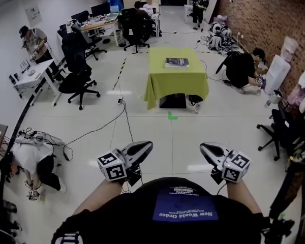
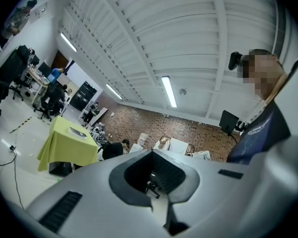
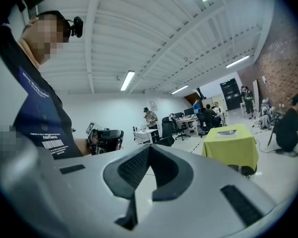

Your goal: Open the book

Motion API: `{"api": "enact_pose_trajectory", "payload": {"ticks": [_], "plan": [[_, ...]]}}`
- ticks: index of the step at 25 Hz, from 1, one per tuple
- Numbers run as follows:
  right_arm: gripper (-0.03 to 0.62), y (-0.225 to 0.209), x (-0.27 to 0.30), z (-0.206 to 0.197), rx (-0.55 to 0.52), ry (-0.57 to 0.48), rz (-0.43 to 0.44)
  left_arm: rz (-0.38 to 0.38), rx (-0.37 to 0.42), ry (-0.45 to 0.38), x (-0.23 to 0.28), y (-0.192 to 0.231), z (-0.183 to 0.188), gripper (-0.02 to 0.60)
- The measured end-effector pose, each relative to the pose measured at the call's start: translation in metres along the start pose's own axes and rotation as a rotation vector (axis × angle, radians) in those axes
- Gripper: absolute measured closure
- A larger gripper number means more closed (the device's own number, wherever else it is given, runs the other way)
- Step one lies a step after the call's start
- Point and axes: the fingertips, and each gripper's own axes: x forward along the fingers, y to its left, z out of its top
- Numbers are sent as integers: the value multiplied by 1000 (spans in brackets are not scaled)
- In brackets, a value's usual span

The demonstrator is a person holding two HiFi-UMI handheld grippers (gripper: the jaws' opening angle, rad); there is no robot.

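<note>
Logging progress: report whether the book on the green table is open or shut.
Shut: the book lies flat, cover up, on the green table; no spread pages show.

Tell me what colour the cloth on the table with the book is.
Yellow-green. The tablecloth under the book shows best in the head view.

Bare floor (image 1: 173, 146) leads straight to the near edge of the green table (image 1: 175, 80). A cable (image 1: 94, 131) trails on the left, and a crouching person (image 1: 240, 69) crowds the right side. Only the book (image 1: 177, 62) occupies the tabletop.
</note>
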Motion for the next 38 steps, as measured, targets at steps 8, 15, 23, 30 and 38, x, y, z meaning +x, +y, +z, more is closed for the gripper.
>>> {"api": "enact_pose_trajectory", "payload": {"ticks": [8, 15, 23, 30, 38], "plan": [[608, -46, 79, 10, -4, 59, 30, 57, -56, -35, -3, 85, 19, 574], [608, -123, 127, 34, -7, 50, 129, 119, -35, -64, 49, 144, 46, 574], [608, -239, 143, 84, -71, 46, 240, 171, -20, -125, 162, 190, 83, 575], [608, -316, 151, 89, -75, 71, 225, 154, -28, -94, 233, 229, 91, 574], [608, -377, 199, 98, -56, 66, 127, 78, -27, -70, 272, 306, 118, 575]]}}
